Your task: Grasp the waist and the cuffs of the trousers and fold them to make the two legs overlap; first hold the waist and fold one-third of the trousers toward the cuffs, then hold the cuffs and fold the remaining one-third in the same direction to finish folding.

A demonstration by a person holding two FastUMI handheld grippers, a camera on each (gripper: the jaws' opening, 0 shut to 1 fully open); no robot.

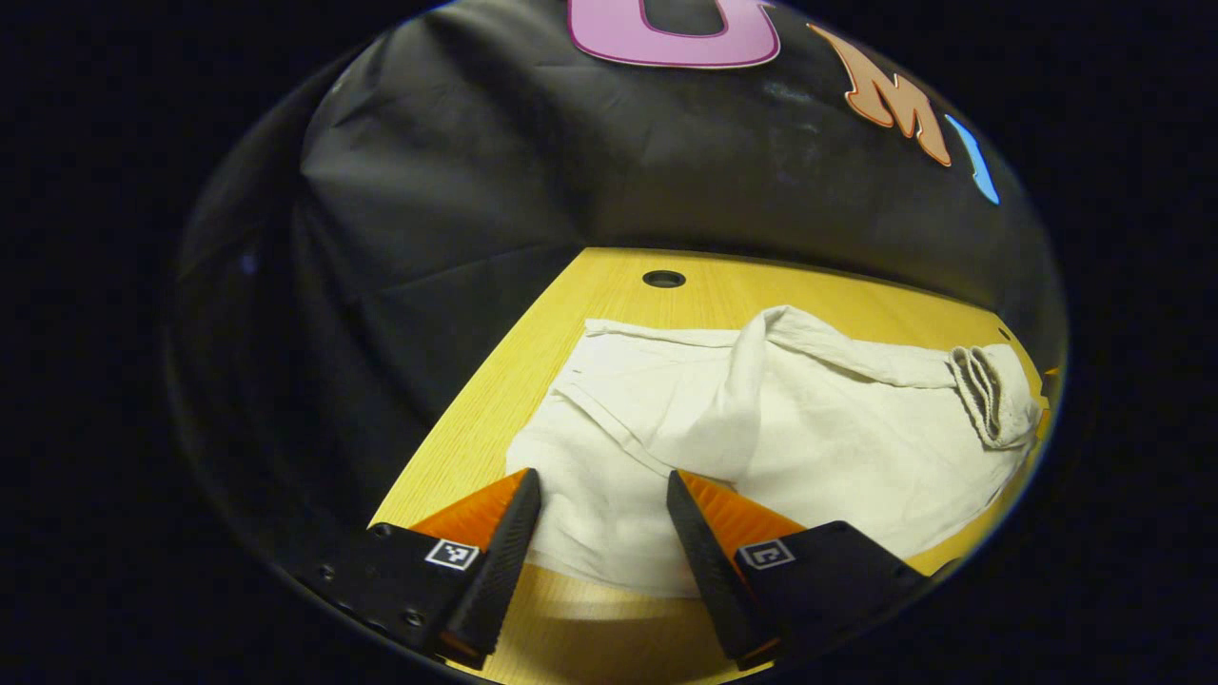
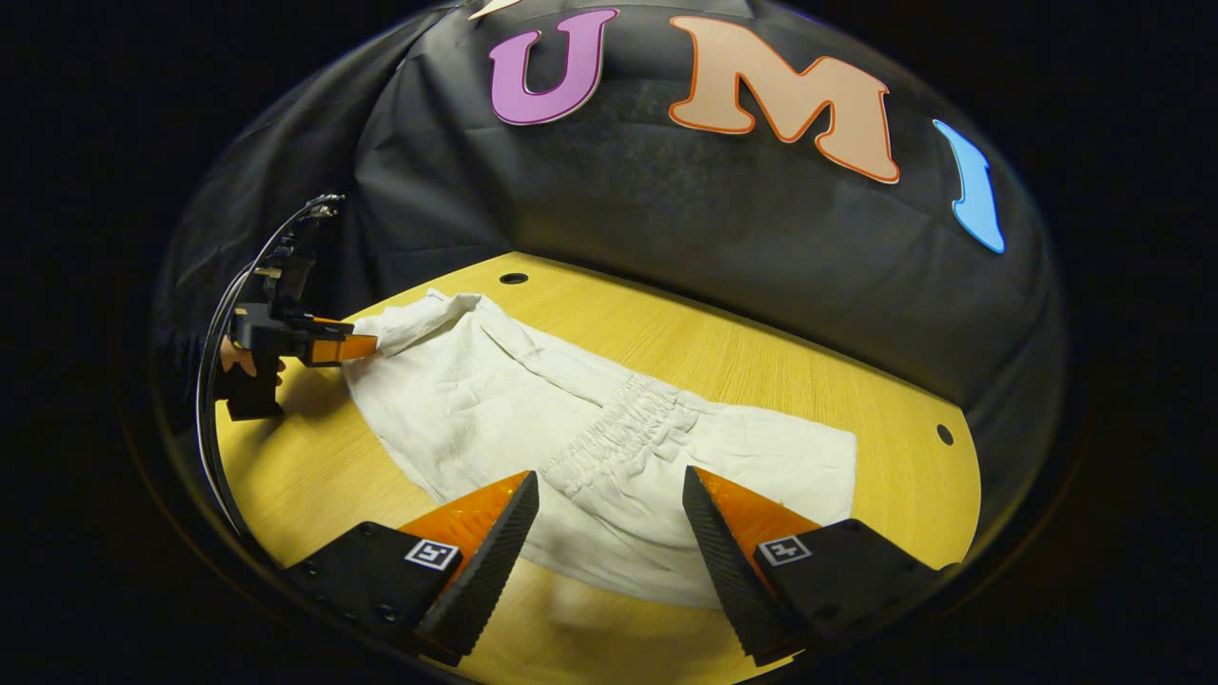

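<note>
Left gripper view: left gripper (image 1: pixel 602 495) jaws wide, poised over near edge of trousers (image 1: pixel 809 428) spread on table (image 1: pixel 485 419). Right gripper (image 2: pixel 609 499) likewise wide, above trousers' gathered waist (image 2: pixel 618 423).

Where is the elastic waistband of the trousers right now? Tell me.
In the right gripper view the gathered waistband lies on the wooden table, just ahead of the open right hand-held gripper, mid-way along the white trousers.
</note>
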